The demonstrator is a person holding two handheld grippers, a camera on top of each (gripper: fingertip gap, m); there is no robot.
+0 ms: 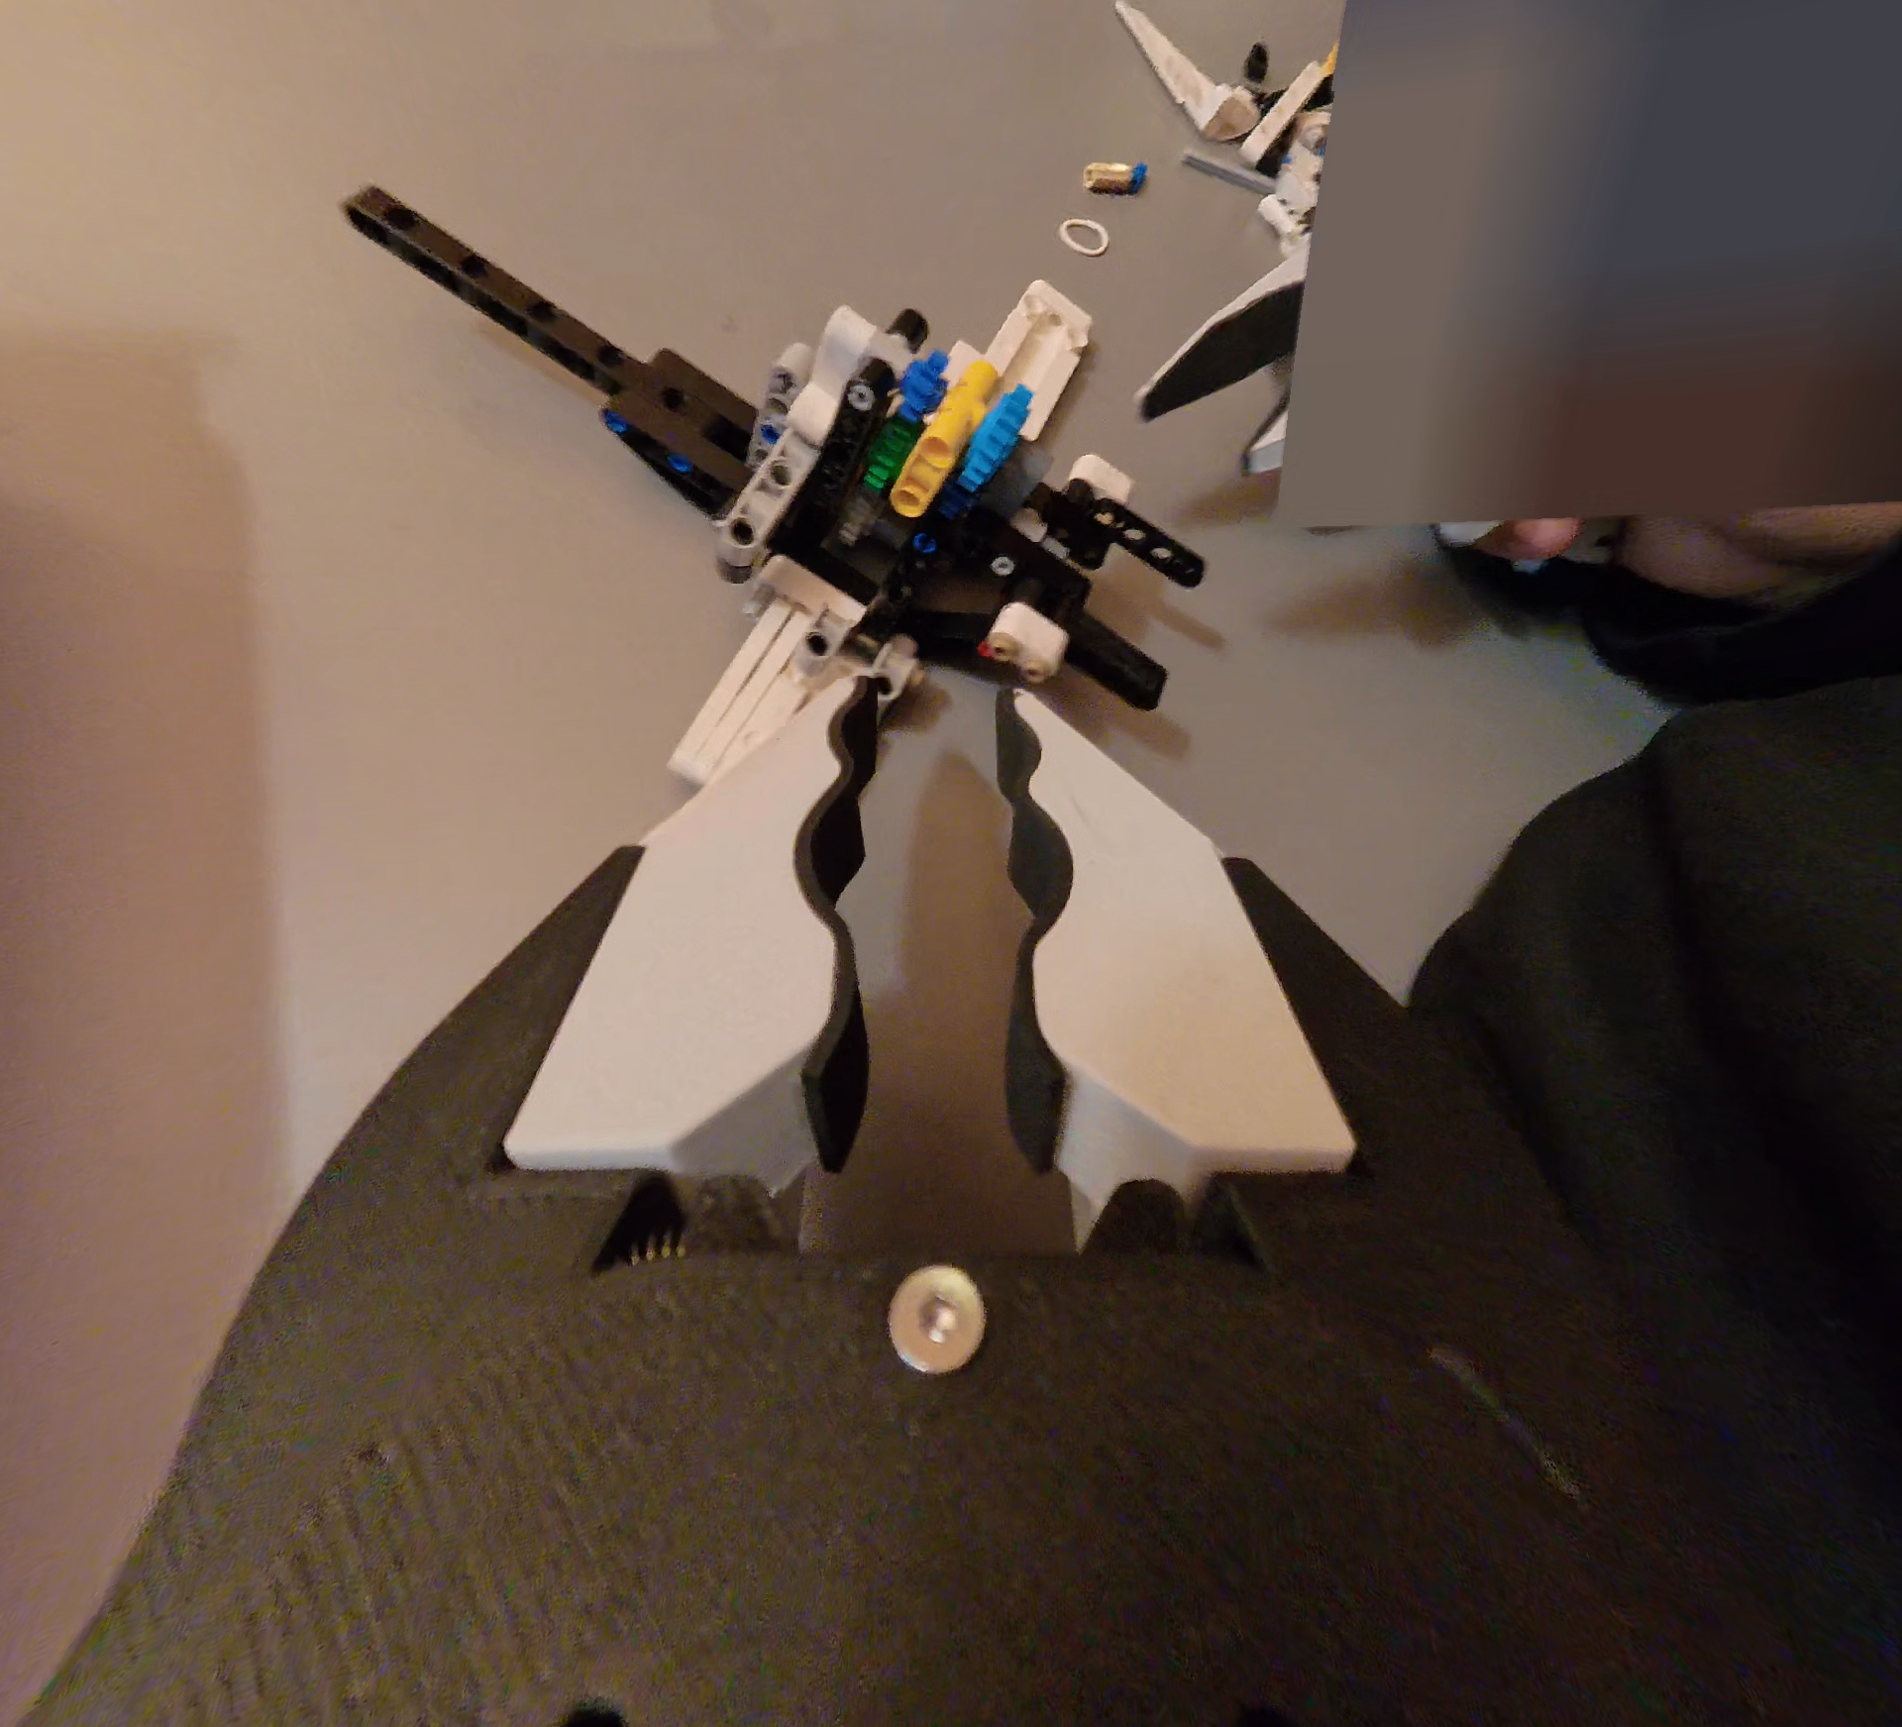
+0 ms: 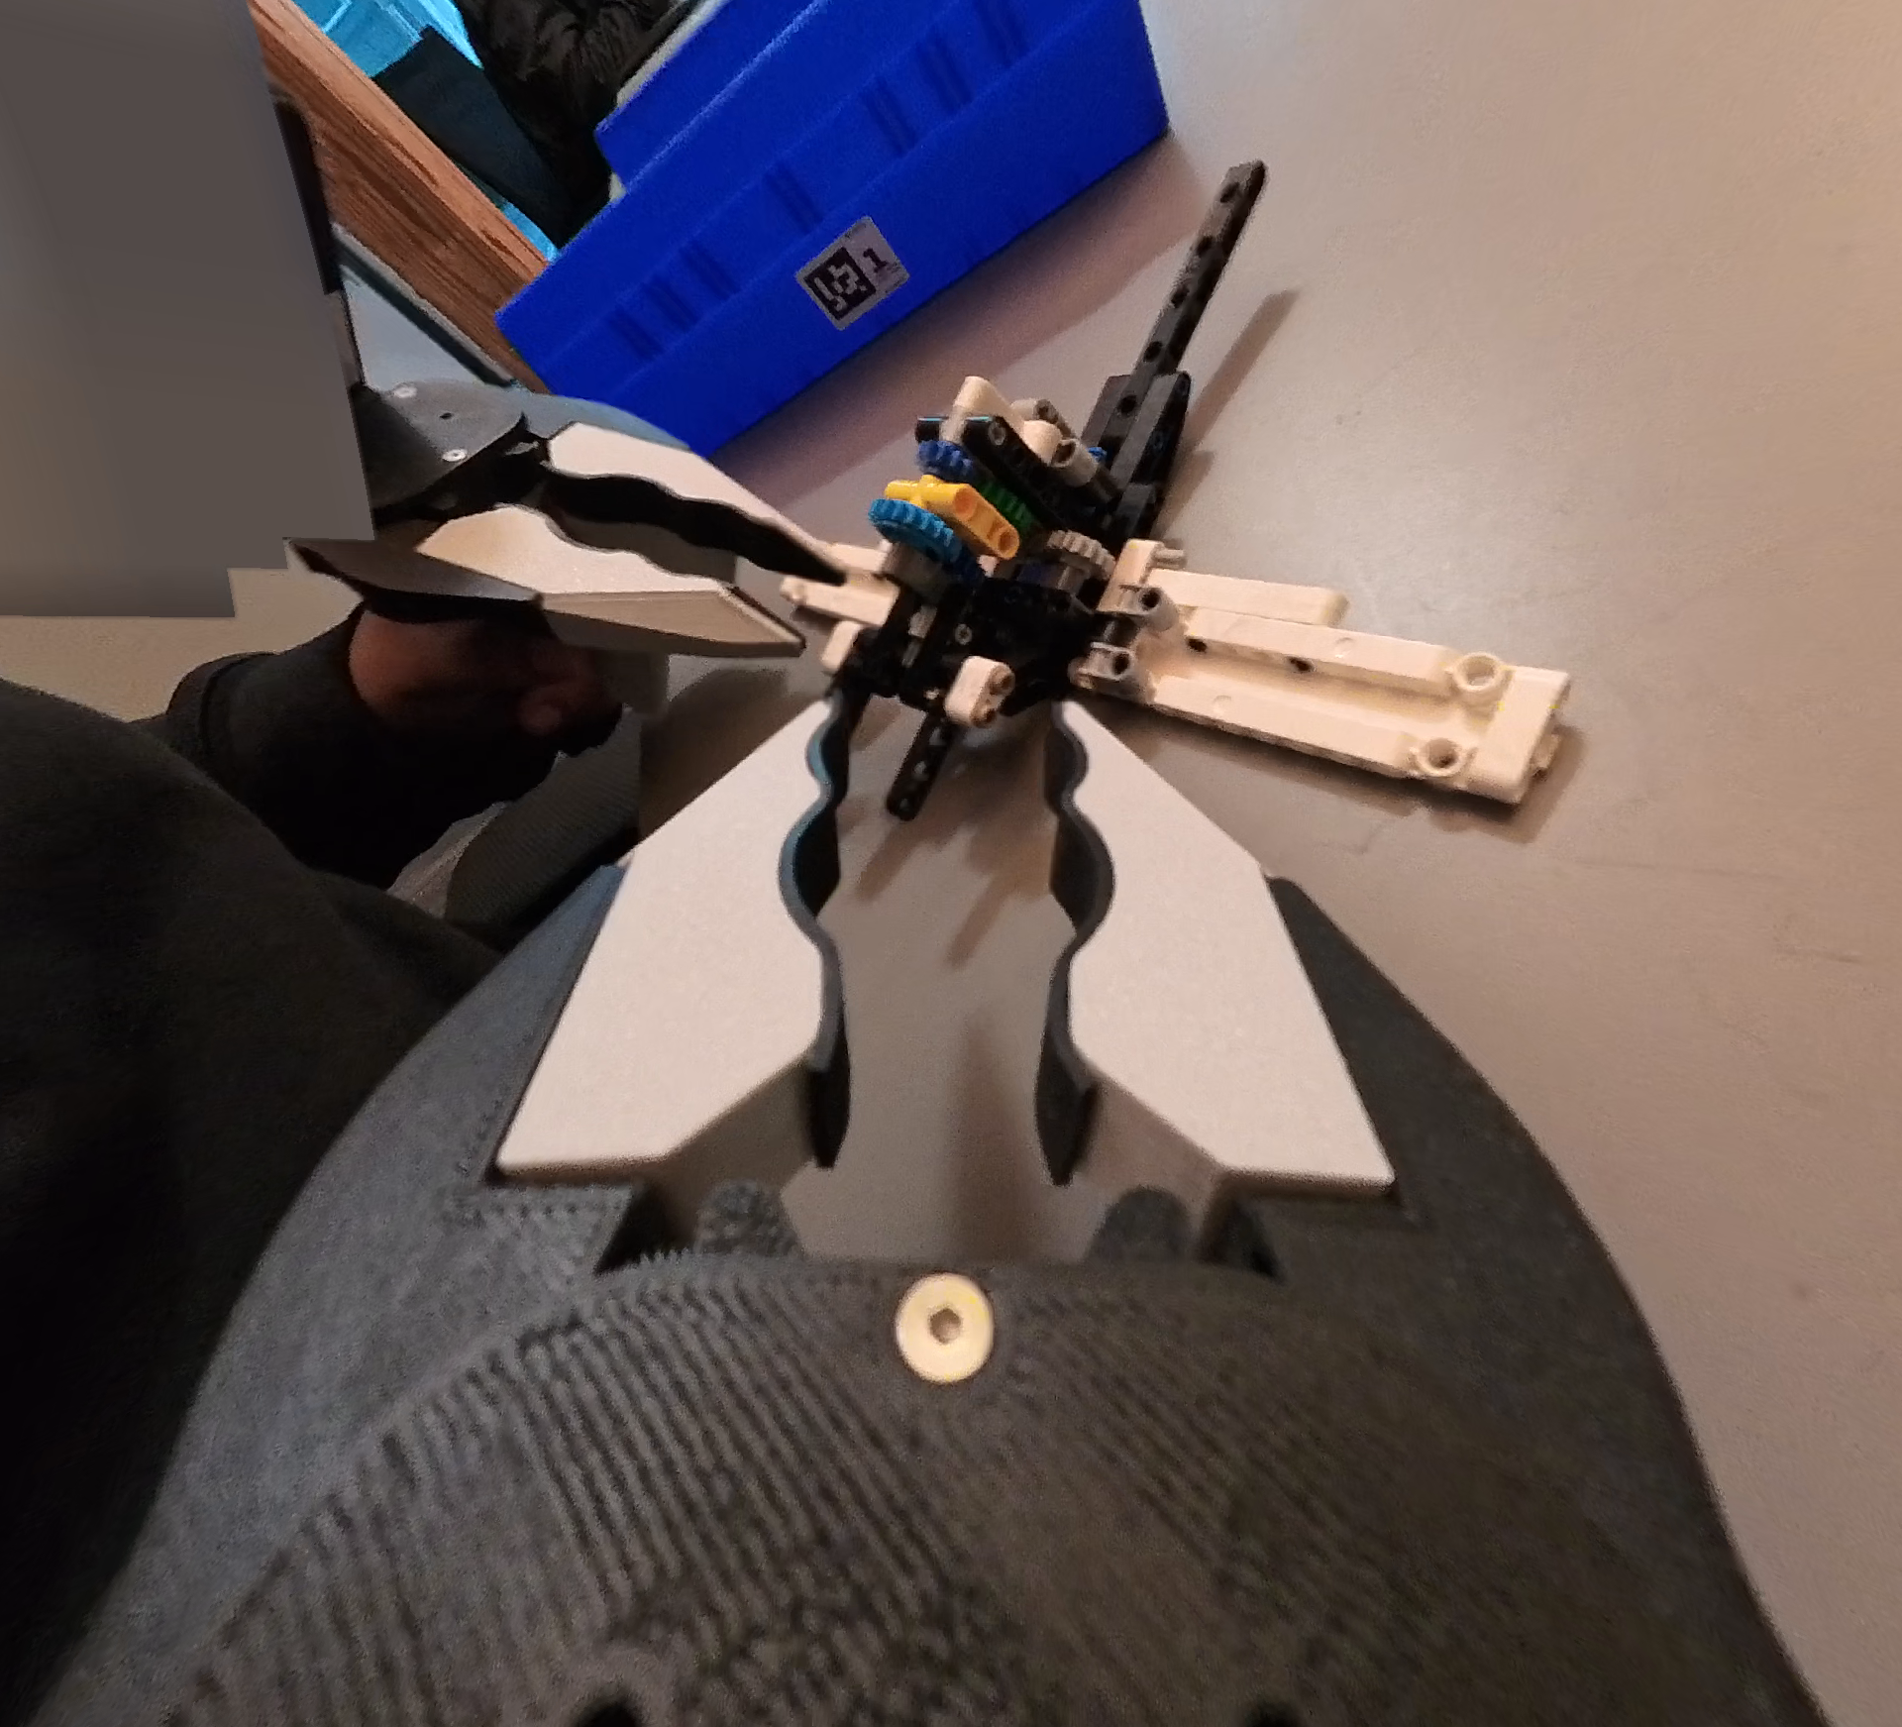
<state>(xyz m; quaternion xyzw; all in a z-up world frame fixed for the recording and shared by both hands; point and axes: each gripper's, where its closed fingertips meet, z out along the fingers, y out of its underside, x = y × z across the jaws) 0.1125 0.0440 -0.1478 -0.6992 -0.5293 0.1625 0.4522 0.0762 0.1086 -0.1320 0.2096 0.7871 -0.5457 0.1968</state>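
A toy-brick model (image 1: 967, 566) with a black frame, blue, yellow and green gears, white panels and a long black beam lies on the grey table (image 1: 412, 82). My left gripper (image 1: 939, 700) is open. Its tips sit just short of the model's near edge, the left tip against a small grey connector (image 1: 890, 658), with bare table between them. In the right wrist view the left gripper (image 2: 818, 609) points at the model's (image 2: 988, 607) left side. My right gripper (image 2: 952, 715) is shut on the model's black near end. A thin black beam (image 2: 921, 761) hangs loose between its fingers.
A blue bin (image 2: 875, 133) stands behind the model. Loose parts lie at the far right: a gold and blue piece (image 1: 1114, 177), a white ring (image 1: 1084, 236) and white wing panels (image 1: 1184, 61). A dark sleeve (image 1: 1698, 906) fills the right side. The small grey connector (image 1: 890, 658) is about 4 cm from my left fingertips.
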